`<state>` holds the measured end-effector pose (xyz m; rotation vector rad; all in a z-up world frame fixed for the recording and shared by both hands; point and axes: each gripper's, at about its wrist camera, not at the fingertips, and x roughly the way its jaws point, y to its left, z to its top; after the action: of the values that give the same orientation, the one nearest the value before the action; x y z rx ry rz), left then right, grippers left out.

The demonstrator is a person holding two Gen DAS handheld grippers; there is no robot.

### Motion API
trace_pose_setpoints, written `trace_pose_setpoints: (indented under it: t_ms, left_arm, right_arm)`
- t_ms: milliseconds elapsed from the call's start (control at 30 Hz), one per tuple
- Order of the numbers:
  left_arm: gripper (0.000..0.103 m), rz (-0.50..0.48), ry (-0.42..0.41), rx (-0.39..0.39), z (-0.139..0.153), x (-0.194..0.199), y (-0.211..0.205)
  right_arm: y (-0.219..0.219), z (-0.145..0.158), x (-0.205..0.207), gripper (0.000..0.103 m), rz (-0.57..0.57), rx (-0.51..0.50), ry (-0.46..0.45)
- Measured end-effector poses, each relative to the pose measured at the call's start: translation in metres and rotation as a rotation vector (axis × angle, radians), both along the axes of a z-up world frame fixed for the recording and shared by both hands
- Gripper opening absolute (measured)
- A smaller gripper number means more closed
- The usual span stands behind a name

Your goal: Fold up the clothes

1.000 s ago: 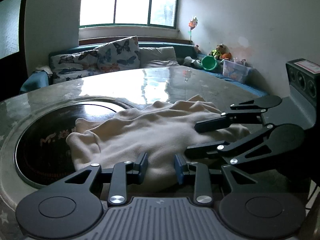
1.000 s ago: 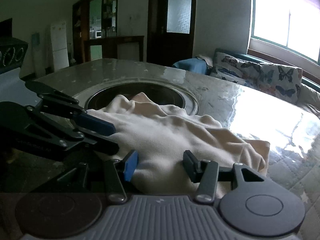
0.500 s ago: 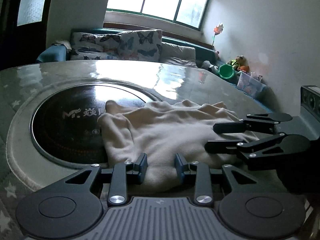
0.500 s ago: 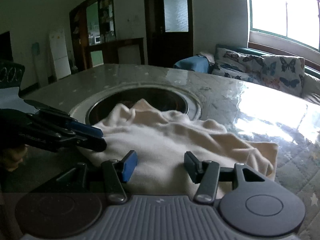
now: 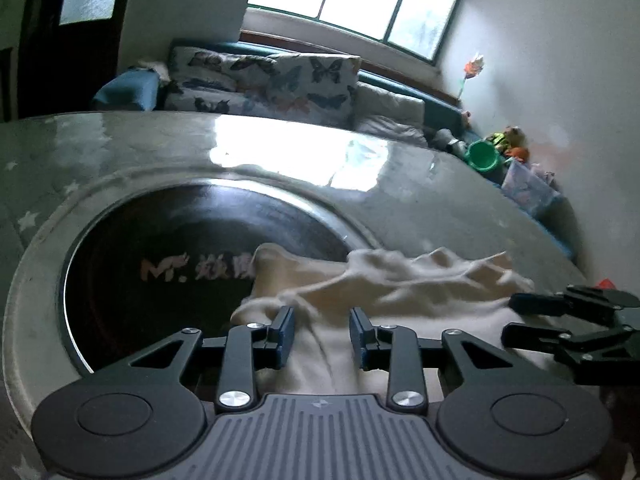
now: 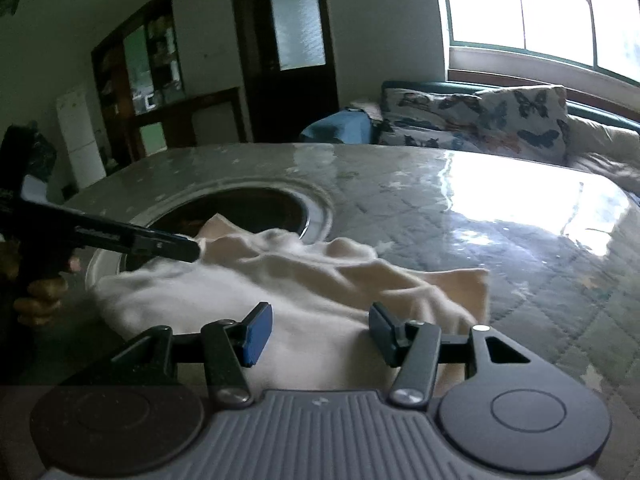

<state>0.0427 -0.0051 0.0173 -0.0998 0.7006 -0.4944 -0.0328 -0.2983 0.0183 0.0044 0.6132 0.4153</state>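
**A:** What could go wrong, starting with the biggest thing?

**B:** The desk (image 5: 420, 208). Its top looks glossy and glares under the window, so I'd expect cloth to slide on it rather than stay put. A hard pull could drag the whole piece instead of turning an edge over. Then there's the round plate (image 5: 160, 260) sunk into the top. One end of the garment (image 5: 400, 292) droops over its rim, and that end could catch or sag there and skew the fold.

**A:** And the garment itself?

**B:** It lies rumpled on the near part of the desk, between the two tools, with its far end over the plate. Any crease made now would trap those ridges.

**A:** The tools?

**B:** The left tool (image 5: 322, 334) has its jaws partway apart with cloth bunched in the gap. I cannot tell whether the pads actually pinch it. If they don't, the cloth slips out on a lift. The right tool (image 6: 320, 330) stands wide apart over the near hem, gripping nothing, so only one side would rise.

**A:** Now materials and shapes.

**B:** The desk is broad with a curved edge, grey, with a quilted star pattern under a shiny sheet. The plate is a dark, mirror-smooth disc in a pale metal ring, with lettering on it. The garment is cream, soft and matt, fleecy-looking, with one squared corner lying flat at the right. The tools are black linkages with flat blue pads. A hand (image 6: 40, 292) grips the left one.
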Motion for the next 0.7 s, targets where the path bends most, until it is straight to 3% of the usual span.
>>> trace_pose_setpoints:
  t_ms: [67,267,400,533,700]
  left_arm:
    - [0.037,-0.001,-0.034,0.042,0.002,0.001,-0.004]
    - [0.037,0.016,0.010,0.057,-0.008,0.016,-0.002]
    - [0.045,0.022,-0.025,0.071,-0.001,0.002,-0.002]
    - [0.058,0.059,-0.036,0.097,0.002,-0.012,0.000]
    - [0.061,0.095,0.012,0.097,-0.003,-0.016,0.007]
  right_arm:
    - [-0.005,-0.001,0.005,0.055,-0.021,0.001,0.006]
    - [-0.020,-0.006,0.020,0.055,-0.078,0.055,0.040]
    - [-0.029,0.003,0.011,0.056,-0.106,0.050,0.007]
    - [-0.045,-0.002,0.010,0.059,-0.159,0.039,0.040]
    - [-0.064,-0.015,0.010,0.061,-0.206,0.125,0.101]
